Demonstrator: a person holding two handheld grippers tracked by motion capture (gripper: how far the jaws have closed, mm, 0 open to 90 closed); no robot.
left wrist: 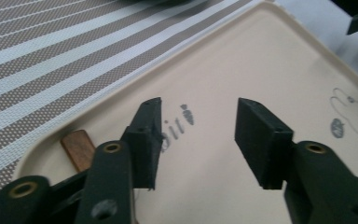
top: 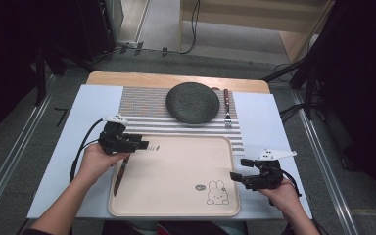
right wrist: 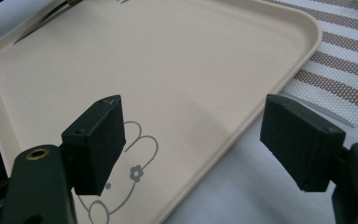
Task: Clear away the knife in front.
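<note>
A cream tray (top: 176,171) with a rabbit drawing (top: 217,192) lies near the table's front edge. A knife (top: 119,177) rests along the tray's left side, blade toward the person. Its wooden handle end (left wrist: 78,148) shows just left of and below my left gripper's jaws. My left gripper (top: 144,145) hovers open over the tray's far left corner (left wrist: 261,56), nothing between its pads (left wrist: 199,105). My right gripper (top: 239,169) stands open at the tray's right edge (right wrist: 168,56), empty (right wrist: 191,107), one jaw over the rabbit print. The knife blade (right wrist: 37,25) shows far off.
A dark round plate (top: 192,102) sits on a striped placemat (top: 142,105) behind the tray, with a fork (top: 227,108) just right of it. A pale blue cloth (top: 259,122) covers the table. The placemat (left wrist: 51,46) borders the tray's far side (right wrist: 340,51).
</note>
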